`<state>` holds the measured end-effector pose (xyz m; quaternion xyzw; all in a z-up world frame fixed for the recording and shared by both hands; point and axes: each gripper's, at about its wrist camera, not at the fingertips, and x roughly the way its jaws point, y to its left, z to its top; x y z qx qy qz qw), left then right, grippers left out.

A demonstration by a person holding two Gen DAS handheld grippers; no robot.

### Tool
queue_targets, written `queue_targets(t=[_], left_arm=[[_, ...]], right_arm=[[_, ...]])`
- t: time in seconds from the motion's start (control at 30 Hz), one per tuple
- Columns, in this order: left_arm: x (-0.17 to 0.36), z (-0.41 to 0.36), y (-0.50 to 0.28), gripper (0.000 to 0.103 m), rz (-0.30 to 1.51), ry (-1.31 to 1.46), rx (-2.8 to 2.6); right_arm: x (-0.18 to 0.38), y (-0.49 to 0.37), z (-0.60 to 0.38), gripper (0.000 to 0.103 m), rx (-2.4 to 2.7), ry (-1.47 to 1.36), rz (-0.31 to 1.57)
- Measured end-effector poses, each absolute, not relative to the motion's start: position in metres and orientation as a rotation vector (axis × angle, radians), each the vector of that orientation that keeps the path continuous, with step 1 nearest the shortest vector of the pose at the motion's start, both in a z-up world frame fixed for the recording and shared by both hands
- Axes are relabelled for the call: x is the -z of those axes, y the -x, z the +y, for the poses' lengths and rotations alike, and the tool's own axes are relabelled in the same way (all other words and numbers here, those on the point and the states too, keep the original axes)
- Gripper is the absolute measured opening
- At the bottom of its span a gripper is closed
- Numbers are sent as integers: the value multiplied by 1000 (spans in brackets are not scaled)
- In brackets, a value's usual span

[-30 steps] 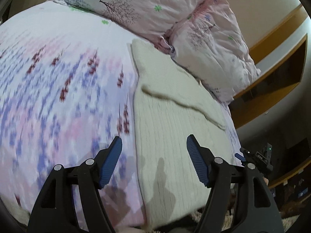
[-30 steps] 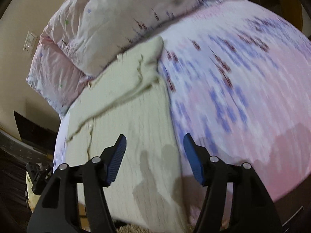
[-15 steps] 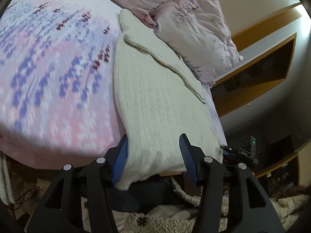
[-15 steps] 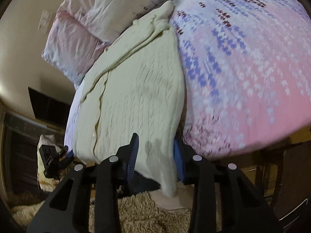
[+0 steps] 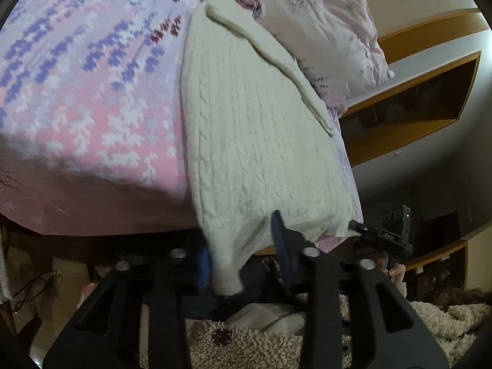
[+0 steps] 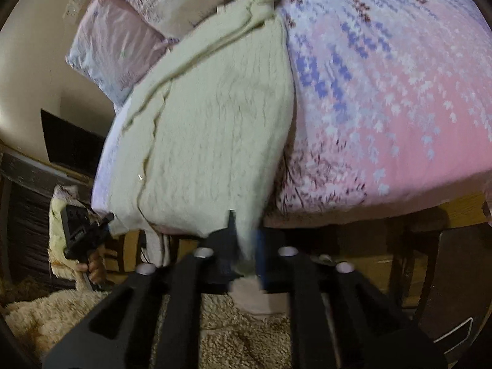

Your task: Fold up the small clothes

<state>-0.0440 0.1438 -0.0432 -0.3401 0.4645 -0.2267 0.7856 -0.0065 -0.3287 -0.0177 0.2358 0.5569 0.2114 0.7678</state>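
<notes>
A cream cable-knit sweater is laid flat along one side of the bed, its far end against the pillows and its near hem hanging over the bed's edge. A sleeve is seen folded diagonally across the body.

The left gripper is positioned at one near corner of the hem. Its jaws have just been closing; the corner of the knit lies between the blue pads, but contact on both sides cannot be confirmed, as the pad on the left is blurred and a gap shows beside the other.

The right gripper is found at the opposite near corner, its jaws having just been closing, and is now clenched on the hem, the fabric pinched tight between the pads.

A shaggy rug is noted below both tools.
</notes>
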Motion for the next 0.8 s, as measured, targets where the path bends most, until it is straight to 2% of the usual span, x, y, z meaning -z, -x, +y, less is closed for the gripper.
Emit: queue_targets(t=[0.1, 0.2, 0.43, 0.8], left_arm=[[41, 142, 45, 10, 1014, 714, 493], [31, 140, 48, 6, 996, 688, 500], [-5, 141, 39, 5, 900, 600, 487], [-68, 153, -26, 5, 722, 526, 382]], right_arm=[[12, 7, -325, 8, -473, -495, 1187], [-2, 5, -324, 7, -474, -483, 1138], [-42, -5, -331, 7, -445, -461, 944], [-91, -53, -325, 7, -341, -392, 652]])
